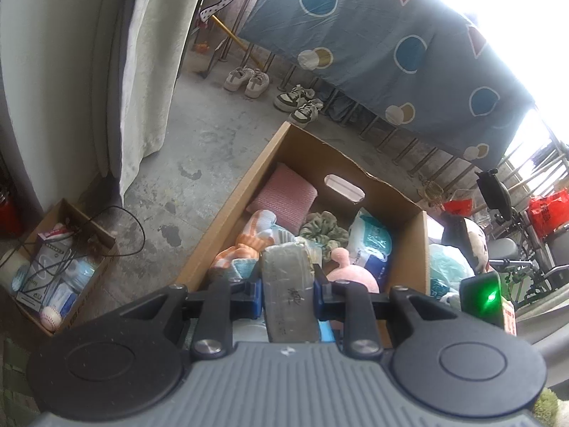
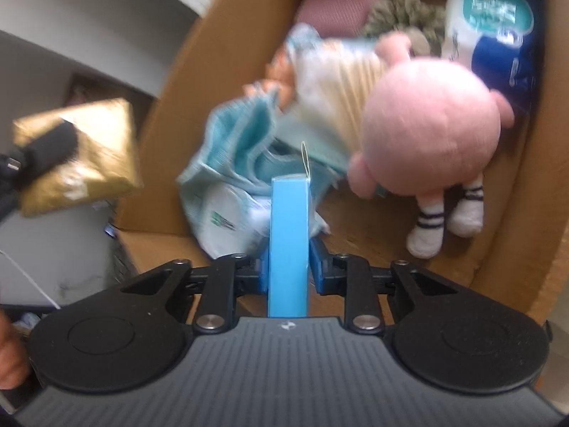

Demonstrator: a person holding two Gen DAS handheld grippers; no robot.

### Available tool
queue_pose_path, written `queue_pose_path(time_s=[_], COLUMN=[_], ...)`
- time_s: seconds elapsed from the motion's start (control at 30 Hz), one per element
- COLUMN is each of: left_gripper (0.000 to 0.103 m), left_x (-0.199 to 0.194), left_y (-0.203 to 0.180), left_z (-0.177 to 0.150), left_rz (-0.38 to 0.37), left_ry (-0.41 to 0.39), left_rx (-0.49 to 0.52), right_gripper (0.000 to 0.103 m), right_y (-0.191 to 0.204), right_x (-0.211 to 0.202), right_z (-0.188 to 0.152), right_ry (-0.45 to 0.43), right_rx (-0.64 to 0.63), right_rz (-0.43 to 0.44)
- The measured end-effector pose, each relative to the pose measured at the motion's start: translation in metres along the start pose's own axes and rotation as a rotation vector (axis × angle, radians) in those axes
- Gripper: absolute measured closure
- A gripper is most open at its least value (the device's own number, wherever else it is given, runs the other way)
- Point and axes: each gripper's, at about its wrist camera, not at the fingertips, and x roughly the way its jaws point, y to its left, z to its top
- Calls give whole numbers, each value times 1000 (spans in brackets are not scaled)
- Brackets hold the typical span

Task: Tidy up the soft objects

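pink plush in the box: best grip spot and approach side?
Probably the round pink body, taken from above. The pink plush lies on the floor of the cardboard box with its striped-sock legs toward the camera. The box wall sits close on its right and soft packs crowd its left, so side entry looks blocked. The legs look thin, a weaker hold.

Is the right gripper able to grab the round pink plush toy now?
Probably not yet: the right gripper has a blue flat box between its fingers, though the round pink plush toy lies uncovered ahead.

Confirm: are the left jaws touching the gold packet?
Touching. The left wrist view shows both blue pads of the left gripper pressed against the sides of the gold packet.
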Motion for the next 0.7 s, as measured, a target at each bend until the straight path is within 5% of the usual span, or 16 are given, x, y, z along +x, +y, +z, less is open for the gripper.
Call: queue_pose_path(time_s=[0.1, 0.17, 0.37, 0.7], left_gripper=[77, 77, 77, 77], left_x=[0, 0, 0, 4], left_y=[2, 2, 3, 0], left_z=[1, 1, 1, 0], left_rz=[0, 1, 6, 18], left_ry=[-4, -5, -1, 12], left_rx=[-2, -4, -8, -10], right_gripper=[52, 49, 52, 68], right_y=[3, 7, 4, 6], right_x=[-5, -11, -15, 18], right_z=[0, 1, 6, 1], right_ry=[-10, -47, -83, 22], right_rx=[-29, -68, -104, -205], right_rz=[-49, -77, -108, -186])
